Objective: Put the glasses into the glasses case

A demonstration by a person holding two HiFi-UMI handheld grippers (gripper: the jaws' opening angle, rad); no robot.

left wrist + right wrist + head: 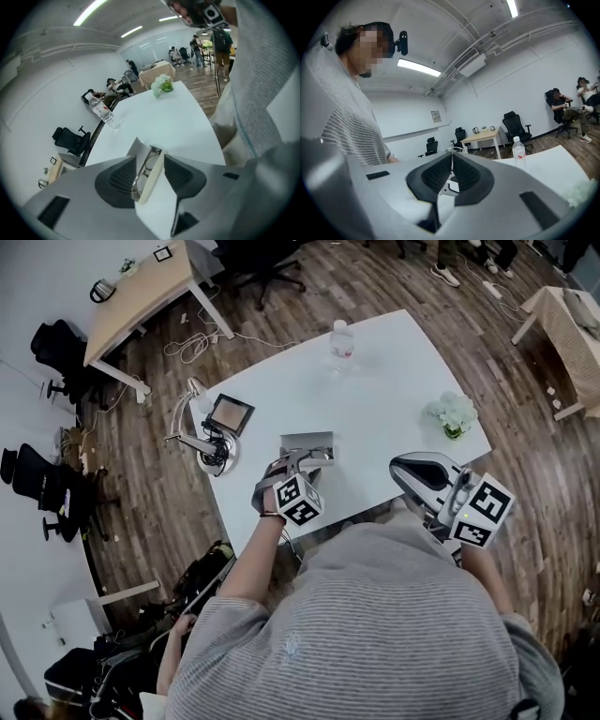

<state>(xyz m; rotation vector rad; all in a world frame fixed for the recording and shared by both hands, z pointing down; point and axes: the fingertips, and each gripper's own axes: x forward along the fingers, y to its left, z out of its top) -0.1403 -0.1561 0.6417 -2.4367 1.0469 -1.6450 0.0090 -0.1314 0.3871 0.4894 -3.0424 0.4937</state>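
The grey glasses case lies open on the white table, near its front edge. In the left gripper view the glasses lie inside the case, folded, against its cream inner wall. My left gripper hangs just above the case, pointing steeply down. Its jaws stand open on either side of the case and glasses, with no pad pressing on them. My right gripper is held level over the table's front right, apart from the case. Its pads are together with nothing between them.
A water bottle stands at the table's far side and a small pot of white flowers at its right edge. A desk lamp and a brown square box sit at the left corner. Office chairs and another desk stand on the wooden floor.
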